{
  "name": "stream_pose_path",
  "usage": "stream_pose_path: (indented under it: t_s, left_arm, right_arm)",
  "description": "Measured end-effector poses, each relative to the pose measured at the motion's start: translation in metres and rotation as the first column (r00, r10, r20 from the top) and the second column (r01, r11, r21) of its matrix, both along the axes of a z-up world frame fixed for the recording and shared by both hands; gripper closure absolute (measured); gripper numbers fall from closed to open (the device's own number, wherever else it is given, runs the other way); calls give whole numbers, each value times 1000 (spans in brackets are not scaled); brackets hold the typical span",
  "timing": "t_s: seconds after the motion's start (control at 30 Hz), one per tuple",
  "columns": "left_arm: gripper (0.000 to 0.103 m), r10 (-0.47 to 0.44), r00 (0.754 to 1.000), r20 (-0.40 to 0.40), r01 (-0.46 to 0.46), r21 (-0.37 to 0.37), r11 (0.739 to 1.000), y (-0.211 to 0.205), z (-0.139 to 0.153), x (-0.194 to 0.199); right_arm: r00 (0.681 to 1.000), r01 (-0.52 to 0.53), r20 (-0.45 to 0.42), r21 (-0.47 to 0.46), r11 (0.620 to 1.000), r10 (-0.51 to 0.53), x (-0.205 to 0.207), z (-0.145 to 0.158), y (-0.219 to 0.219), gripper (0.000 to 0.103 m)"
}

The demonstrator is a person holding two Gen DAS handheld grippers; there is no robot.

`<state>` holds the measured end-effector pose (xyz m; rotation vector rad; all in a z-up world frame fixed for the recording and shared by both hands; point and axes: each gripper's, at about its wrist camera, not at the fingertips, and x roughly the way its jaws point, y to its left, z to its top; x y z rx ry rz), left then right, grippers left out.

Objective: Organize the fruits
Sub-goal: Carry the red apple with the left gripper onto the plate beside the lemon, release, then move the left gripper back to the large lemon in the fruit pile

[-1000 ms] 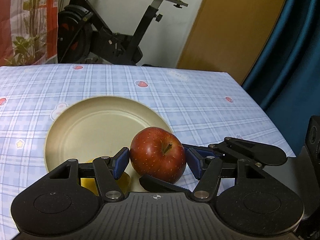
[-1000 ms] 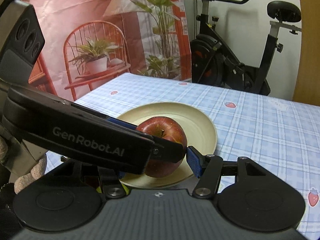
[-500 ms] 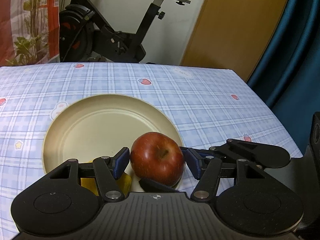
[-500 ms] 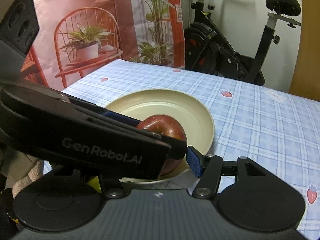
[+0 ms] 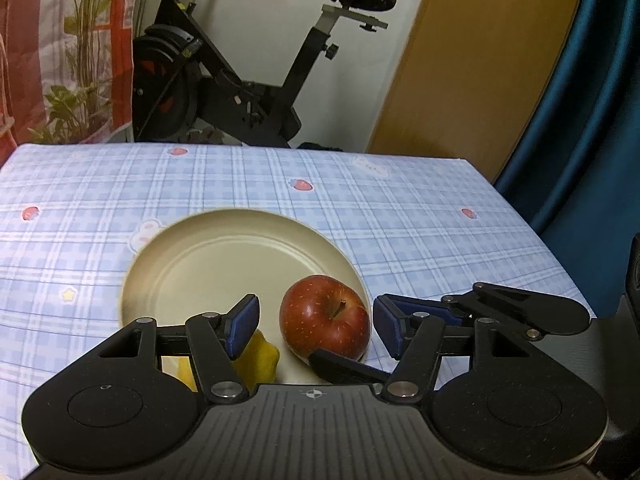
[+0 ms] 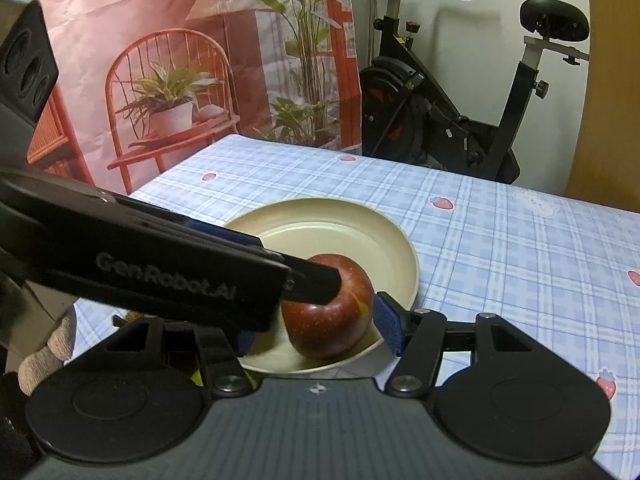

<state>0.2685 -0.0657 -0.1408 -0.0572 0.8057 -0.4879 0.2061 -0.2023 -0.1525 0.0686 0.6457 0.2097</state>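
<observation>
Just opening off the apple [image 5: 324, 316], pinched a moment ago: left gripper [image 5: 316, 322] spread, gaps either side; sitting on the plate [image 5: 224, 248] at its near right edge, beside a yellow fruit [image 5: 260, 360]; right gripper [image 6: 316, 332] straddling too, grip impossible to tell; seemingly placed, free for withdrawal.
</observation>
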Motion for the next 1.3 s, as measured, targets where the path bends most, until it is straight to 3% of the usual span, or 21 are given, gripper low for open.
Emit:
stream_pose_path:
  t_s: [0.13, 0.6, 0.87, 1.3]
  left_arm:
    - [38, 7, 1000, 21, -8, 31, 999, 5, 8, -10]
    - [38, 44, 997, 56, -45, 24, 999, 50, 33, -62]
    - [38, 61, 997, 56, -60, -16, 998, 77, 38, -94]
    - [38, 124, 991, 44, -123, -15, 992, 110, 29, -138]
  right_arm:
    - [1000, 11, -4, 28, 1000, -10, -8, 7, 0, 41]
    - [998, 47, 23, 124, 991, -50, -50, 29, 5, 37]
    - [999, -3, 41, 126, 992, -3, -70, 39, 24, 37]
    - [996, -78, 42, 97, 992, 75, -91, 44, 57, 36]
